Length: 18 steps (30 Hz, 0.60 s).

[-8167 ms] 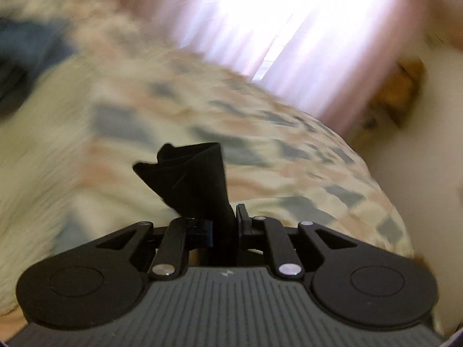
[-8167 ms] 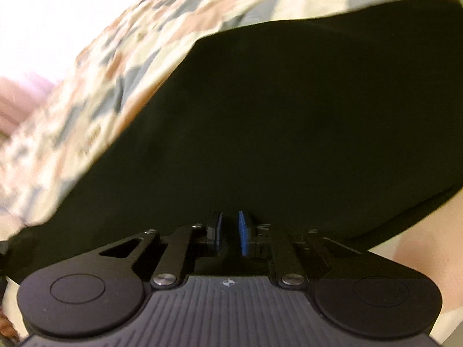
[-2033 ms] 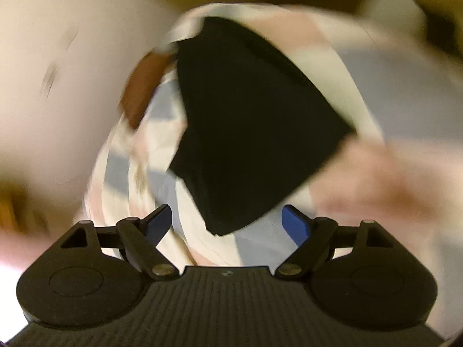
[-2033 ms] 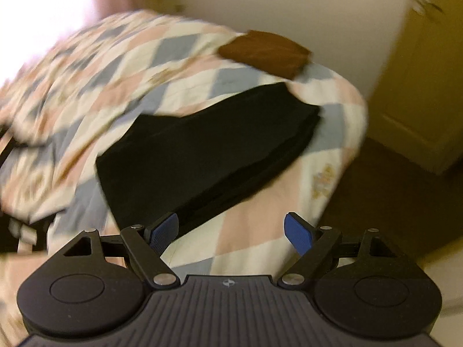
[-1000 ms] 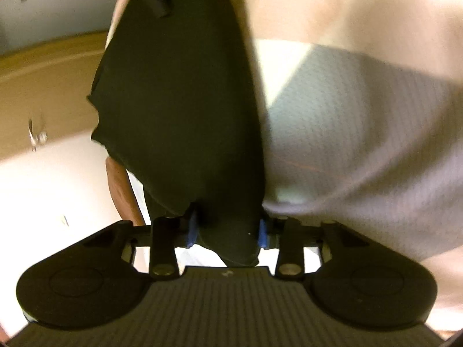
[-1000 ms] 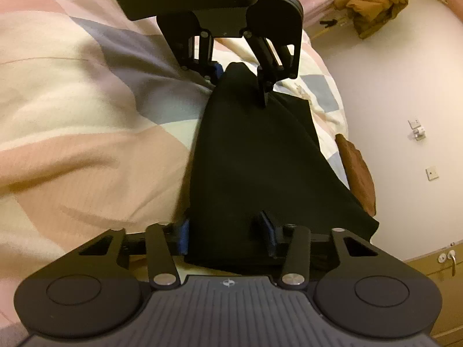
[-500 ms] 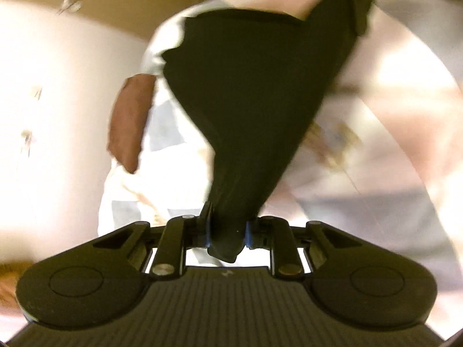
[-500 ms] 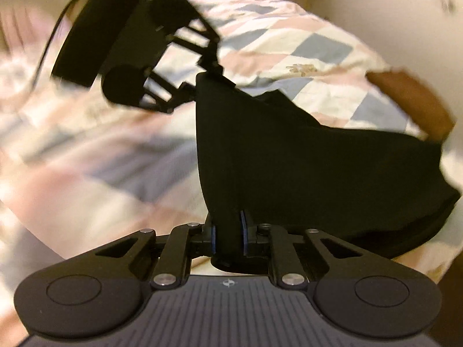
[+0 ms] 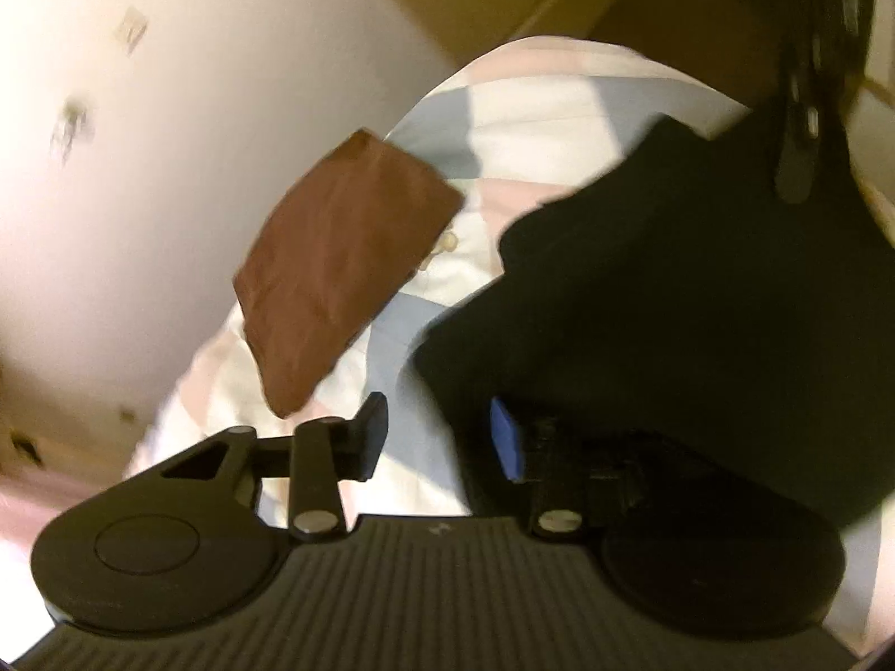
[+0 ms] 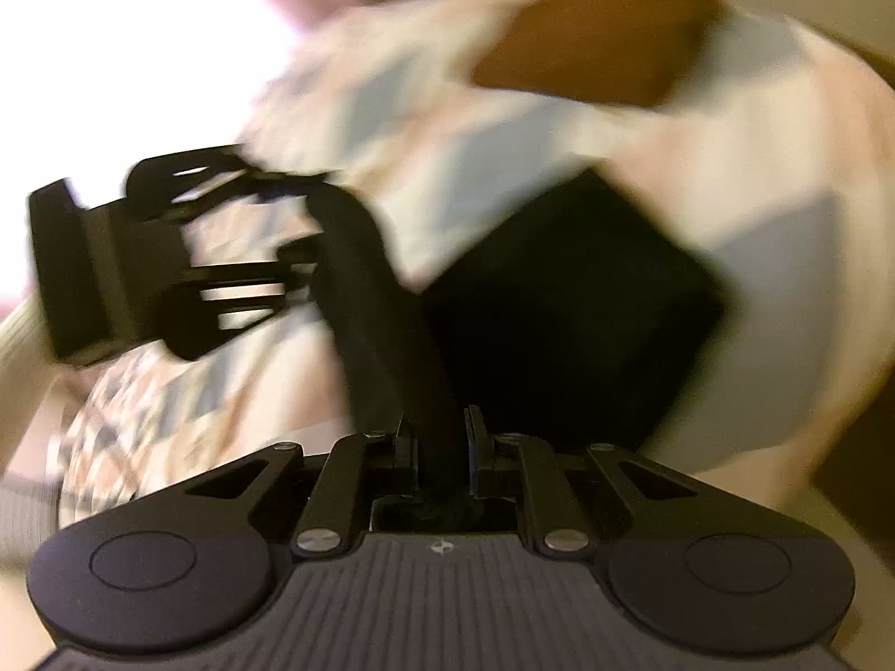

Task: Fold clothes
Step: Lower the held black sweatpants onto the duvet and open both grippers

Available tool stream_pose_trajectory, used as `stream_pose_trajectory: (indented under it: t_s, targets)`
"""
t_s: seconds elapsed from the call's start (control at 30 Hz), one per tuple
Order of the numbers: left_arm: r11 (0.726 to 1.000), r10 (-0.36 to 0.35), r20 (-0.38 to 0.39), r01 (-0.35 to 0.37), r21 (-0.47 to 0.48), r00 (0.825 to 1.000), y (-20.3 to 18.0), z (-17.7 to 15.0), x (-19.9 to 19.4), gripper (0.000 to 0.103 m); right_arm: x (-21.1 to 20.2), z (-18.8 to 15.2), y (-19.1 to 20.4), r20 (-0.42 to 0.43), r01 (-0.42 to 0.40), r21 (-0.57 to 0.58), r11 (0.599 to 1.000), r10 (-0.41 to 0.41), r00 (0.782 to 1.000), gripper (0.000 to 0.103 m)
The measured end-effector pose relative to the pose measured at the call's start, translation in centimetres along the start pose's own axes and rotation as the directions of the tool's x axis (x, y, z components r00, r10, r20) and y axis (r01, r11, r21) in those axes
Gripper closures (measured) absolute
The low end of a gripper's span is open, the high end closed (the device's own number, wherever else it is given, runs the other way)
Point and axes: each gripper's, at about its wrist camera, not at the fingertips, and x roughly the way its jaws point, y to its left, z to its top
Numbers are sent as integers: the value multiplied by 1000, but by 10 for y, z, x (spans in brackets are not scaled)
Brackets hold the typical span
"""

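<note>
left claw (image 9: 436, 439): jaws opening, nothing pinched. bare quilt shows in the gap, and the black garment (image 9: 699, 307) sits just past its blue pad (image 9: 506, 439) (pad may brush the cloth edge, can't tell).

right claw (image 10: 439, 447): pressed together, pinching a bunched strip of the black garment, which runs up and away from it toward the left claw. right wrist view is smeared by motion, so fine detail is out.

where things are: black garment lies as a compact dark slab on the checked quilt (image 9: 548, 134) of the bed, near the bed's corner by the wall. a brown folded garment (image 9: 341, 263) sits close beside it on the same quilt, apart from it, nearer the wall.

progress, my read: the brown piece looks done and parked. the black one looks folded down to a small stack and is being set down next to it; one side let go, the other not yet. left to do: release the right pinch, maybe flatten or square the stack. whether more clothes wait elsewhere isn't shown here.
</note>
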Motion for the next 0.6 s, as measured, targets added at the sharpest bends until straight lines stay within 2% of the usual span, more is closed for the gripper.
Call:
stream_pose_trajectory:
  t_s: [0.07,0.1,0.2,0.27,0.37,0.47,0.53,0.6]
  targets:
    - [992,-16,-33,12,-128,999,7,3,5,66,14,11,-36,-30,6,66,998,-4,1000,89]
    - [979,-41,-44,31,-202,998,11,0,2,66,18,13,-45,-41,-5,84,996,9,999,89]
    - [906,-108,-78,65,-419,991,14,-18,-10,66,21,18,-43,-47,-37,33,999,39,998,89]
    - [851,-119,-105,47,-522,987,9,-25,-14,67,14,22,-30,-35,-44,-34,998,42,998,89]
    - [775,-126,-112,27,-632,986,0,-26,-23,67,1,34,-18,-12,-69,-100,993,68,998,90]
    - [723,-120,-103,16,-690,987,-10,-24,-30,67,-12,41,-20,9,-58,-149,987,60,998,90]
    - [696,-123,-82,27,-717,989,-13,-19,-27,67,-20,42,-27,18,-42,-146,988,45,999,90]
    - [690,-132,-63,46,-723,989,-15,-12,-20,67,-25,44,-40,28,-29,-134,991,33,999,90]
